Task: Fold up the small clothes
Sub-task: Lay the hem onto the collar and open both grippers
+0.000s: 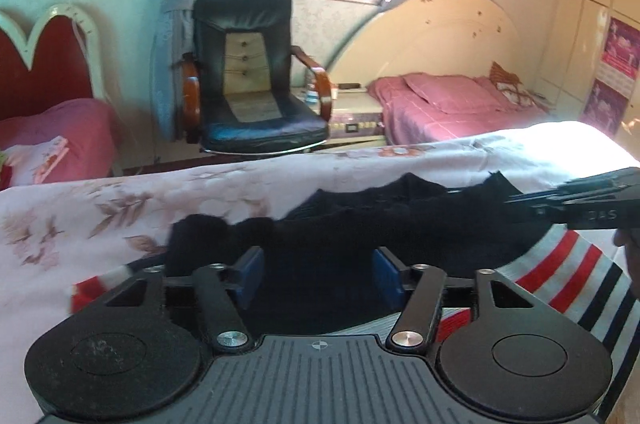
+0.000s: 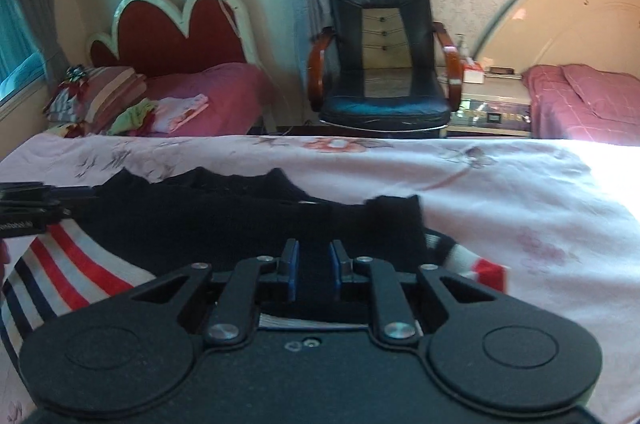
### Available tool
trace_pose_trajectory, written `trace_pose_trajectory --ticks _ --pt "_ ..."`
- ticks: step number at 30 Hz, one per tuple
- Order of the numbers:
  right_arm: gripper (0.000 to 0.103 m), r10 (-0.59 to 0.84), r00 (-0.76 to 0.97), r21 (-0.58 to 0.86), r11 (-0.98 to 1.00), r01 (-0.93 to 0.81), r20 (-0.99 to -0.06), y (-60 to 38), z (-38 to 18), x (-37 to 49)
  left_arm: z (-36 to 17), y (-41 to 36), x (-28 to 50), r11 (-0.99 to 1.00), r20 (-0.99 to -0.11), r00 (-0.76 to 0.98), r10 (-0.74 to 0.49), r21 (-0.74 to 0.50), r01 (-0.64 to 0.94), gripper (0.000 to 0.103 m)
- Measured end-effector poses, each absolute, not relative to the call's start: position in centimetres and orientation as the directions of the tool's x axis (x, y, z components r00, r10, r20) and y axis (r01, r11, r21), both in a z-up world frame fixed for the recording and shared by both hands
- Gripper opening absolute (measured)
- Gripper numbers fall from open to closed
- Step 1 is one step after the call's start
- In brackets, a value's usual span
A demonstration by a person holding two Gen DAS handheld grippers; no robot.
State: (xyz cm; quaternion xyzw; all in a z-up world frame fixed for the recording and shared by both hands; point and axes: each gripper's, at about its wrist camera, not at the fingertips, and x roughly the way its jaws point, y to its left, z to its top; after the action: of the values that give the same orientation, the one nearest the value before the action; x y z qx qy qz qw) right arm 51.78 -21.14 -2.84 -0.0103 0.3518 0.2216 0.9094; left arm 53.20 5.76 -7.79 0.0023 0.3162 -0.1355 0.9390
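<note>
A black sweater (image 1: 340,224) with red, white and navy stripes (image 1: 560,264) lies spread on the floral bed sheet (image 1: 100,208). My left gripper (image 1: 318,274) hovers over the black part, jaws wide open, nothing pinched between its blue pads (image 1: 250,272). A striped cuff (image 1: 92,288) pokes out at its left. In the right wrist view the same sweater (image 2: 180,216) lies under my right gripper (image 2: 314,270). Its pads (image 2: 292,272) stand a narrow gap apart, with black cloth showing in the gap but not squeezed. Each gripper's tip shows at the edge of the other's view: the right gripper (image 1: 510,200) and the left gripper (image 2: 90,190).
A black office chair (image 2: 384,64) stands beyond the bed's far edge. Pink beds flank it, the left one (image 2: 208,84) with a stack of clothes (image 2: 160,112), the right one (image 1: 448,104) beside a nightstand (image 2: 492,100). Bare sheet (image 2: 520,208) lies to the sweater's right.
</note>
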Motion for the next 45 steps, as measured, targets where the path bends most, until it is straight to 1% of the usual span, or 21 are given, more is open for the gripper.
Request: trace_pose_trajectory --ticks 4,6,9,10,11,12,13,15,17,18,19,21,24,26,28,31,36,38,41,43,45 --pt "0.02 0.435 0.604 0.125 0.865 -0.486 -0.668 -16.3 -4.1 52.8 -9.1 2.5 54.7 0.947 -0.643 0.701 -0.307 -0.138 0.289 0.063" --pt "0.021 0.416 0.578 0.103 0.862 -0.496 -0.702 -15.5 -5.1 53.1 -10.0 2.3 54.6 0.952 -0.666 0.693 -0.276 -0.088 0.294 0.063" --pt "0.021 0.374 0.609 0.01 0.857 -0.515 -0.699 -17.3 -5.9 51.8 -10.3 5.4 53.0 0.972 -0.655 0.735 -0.177 0.002 0.236 0.063" --pt "0.021 0.348 0.63 -0.012 0.87 -0.494 -0.694 -19.2 -5.8 51.3 -10.5 7.6 52.4 0.981 -0.649 0.746 -0.147 0.0 0.193 0.063" --pt "0.02 0.301 0.657 -0.037 0.894 -0.447 -0.691 -21.1 -5.6 51.0 -10.7 10.0 51.7 0.984 -0.641 0.752 -0.154 -0.029 0.176 0.063" --pt "0.01 0.269 0.674 -0.041 0.913 -0.406 -0.688 -23.5 -5.6 50.6 -10.7 11.9 51.1 0.979 -0.624 0.756 -0.2 -0.087 0.187 0.062" --pt "0.008 0.276 0.676 -0.015 0.92 -0.391 -0.683 -25.5 -5.6 50.1 -10.4 12.7 50.6 0.979 -0.619 0.759 -0.201 -0.098 0.18 0.063" --pt "0.008 0.273 0.681 -0.008 0.926 -0.378 -0.679 -27.1 -5.5 49.3 -10.2 12.6 50.4 0.985 -0.628 0.762 -0.159 -0.054 0.162 0.063" --pt "0.014 0.239 0.702 -0.042 0.933 -0.358 -0.671 -26.2 -5.0 48.7 -9.5 11.5 49.5 0.989 -0.616 0.776 -0.139 -0.051 0.137 0.063" --pt "0.027 0.23 0.717 -0.044 0.939 -0.342 -0.658 -25.5 -4.5 48.2 -9.1 10.5 48.8 0.986 -0.602 0.782 -0.161 -0.056 0.159 0.063" --pt "0.028 0.253 0.735 -0.034 0.935 -0.352 -0.63 -24.8 -3.9 47.3 -8.7 9.3 48.0 0.981 -0.589 0.786 -0.186 -0.061 0.186 0.063" --pt "0.028 0.325 0.722 -0.007 0.909 -0.416 -0.611 -22.8 -3.2 45.8 -8.2 6.4 46.5 0.964 -0.568 0.784 -0.249 -0.064 0.26 0.063" --pt "0.024 0.39 0.66 0.013 0.867 -0.499 -0.642 -19.2 -4.0 44.9 -9.0 2.3 45.3 0.946 -0.577 0.759 -0.302 -0.085 0.312 0.063" --pt "0.025 0.374 0.639 -0.008 0.859 -0.512 -0.673 -17.5 -5.1 44.4 -9.9 0.9 44.5 0.949 -0.598 0.747 -0.29 -0.08 0.304 0.063" --pt "0.026 0.341 0.643 -0.052 0.858 -0.511 -0.686 -16.9 -5.9 43.6 -10.4 0.9 43.3 0.952 -0.595 0.759 -0.263 -0.034 0.304 0.064" --pt "0.026 0.28 0.668 -0.119 0.866 -0.486 -0.689 -19.0 -5.8 42.0 -10.5 4.1 41.4 0.966 -0.593 0.77 -0.237 -0.057 0.254 0.064" --pt "0.025 0.204 0.672 -0.098 0.919 -0.382 -0.711 -24.4 -5.6 39.8 -9.8 8.2 39.1 0.985 -0.609 0.776 -0.165 -0.064 0.159 0.064" --pt "0.026 0.196 0.693 -0.105 0.924 -0.367 -0.694 -23.6 -4.6 38.8 -8.8 7.0 38.5 0.985 -0.593 0.788 -0.165 -0.058 0.162 0.064" --pt "0.027 0.297 0.706 -0.046 0.905 -0.422 -0.643 -21.2 -3.1 36.6 -8.2 3.8 37.8 0.969 -0.57 0.786 -0.239 -0.085 0.233 0.064" --pt "0.027 0.319 0.682 -0.039 0.89 -0.455 -0.658 -18.7 -3.6 36.0 -8.7 1.3 37.3 0.959 -0.581 0.771 -0.261 -0.062 0.277 0.064" --pt "0.027 0.272 0.667 -0.09 0.886 -0.455 -0.694 -16.9 -4.9 35.6 -9.4 -0.2 36.7 0.957 -0.602 0.757 -0.252 -0.041 0.286 0.064"
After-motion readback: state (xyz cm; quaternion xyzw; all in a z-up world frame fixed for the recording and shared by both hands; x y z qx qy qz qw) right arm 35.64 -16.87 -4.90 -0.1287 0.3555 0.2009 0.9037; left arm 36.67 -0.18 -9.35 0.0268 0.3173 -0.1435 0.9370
